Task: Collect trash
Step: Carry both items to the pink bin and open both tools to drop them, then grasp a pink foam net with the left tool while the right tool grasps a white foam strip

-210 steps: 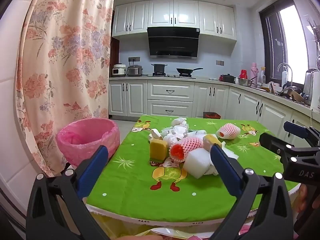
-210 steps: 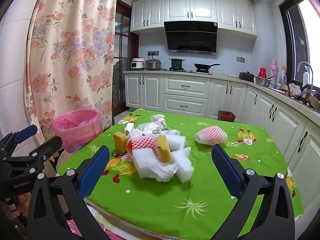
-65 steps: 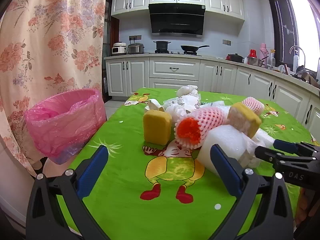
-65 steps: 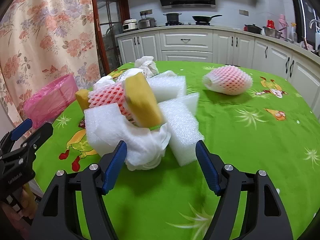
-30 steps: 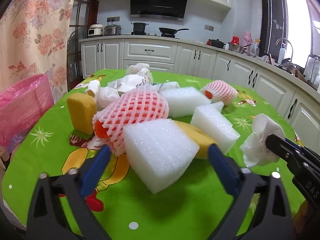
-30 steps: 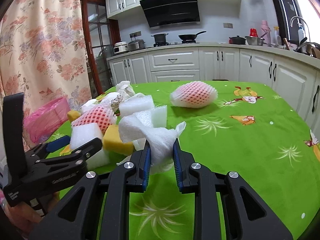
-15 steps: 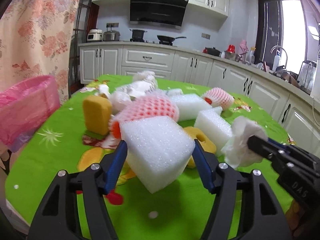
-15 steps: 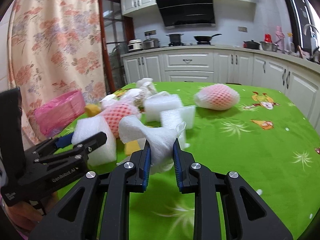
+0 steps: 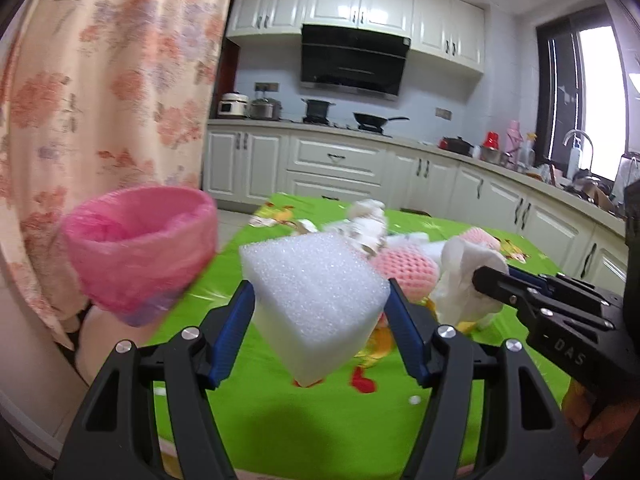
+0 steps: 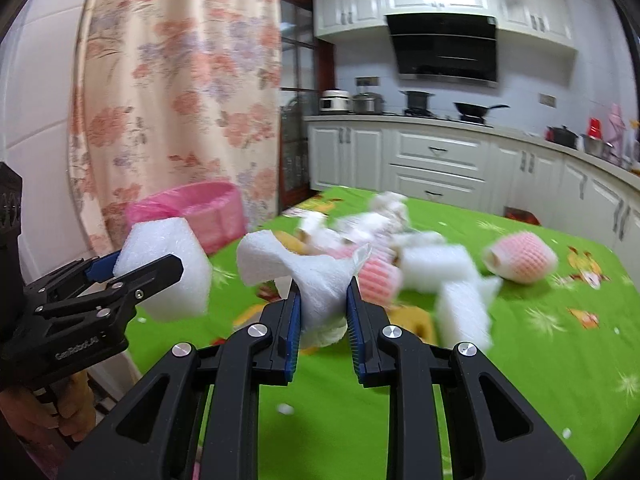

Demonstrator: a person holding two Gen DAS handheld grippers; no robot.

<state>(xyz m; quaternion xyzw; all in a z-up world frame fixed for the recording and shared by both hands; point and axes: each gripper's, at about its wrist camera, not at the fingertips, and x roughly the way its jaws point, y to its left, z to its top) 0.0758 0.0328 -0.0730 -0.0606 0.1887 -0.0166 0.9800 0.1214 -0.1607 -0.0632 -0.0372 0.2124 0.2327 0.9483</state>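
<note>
Left wrist view showed my left tongs (image 9: 320, 312) clamped on a white foam block (image 9: 316, 300), its blue pads pressed against two opposite sides. That block was chunky and tilted, one corner hanging down, with a coarse, bubbly surface, and it was lifted clear of the green worktop (image 9: 320, 412). At about ten o'clock from it stood the pink-lined bin (image 9: 140, 256), beside the worktop's edge, its mouth open and its plastic liner crinkled over the rim. At three o'clock my right tongs (image 9: 486, 278) came in from the side, closed on a crumpled white foam sheet (image 9: 464, 280).

From the right wrist view, my right tongs (image 10: 320, 300) were squeezed nearly together on that foam sheet (image 10: 312, 276); it was thin, soft and pinched at the waist, flaring out above the pads towards eleven o'clock. At nine o'clock my left tongs (image 10: 132, 268) held the foam block (image 10: 164, 264) in the air, with the pink bin (image 10: 192, 212) just behind it in front of a flowered curtain (image 10: 168, 92).

More trash lay on the worktop, blurred: white foam pieces (image 10: 452, 280), a pink net sleeve (image 10: 378, 276) in the heap, something yellow (image 10: 412, 320) under it, and at two o'clock a second pink net sleeve (image 10: 520, 258) lying apart from the pile.
</note>
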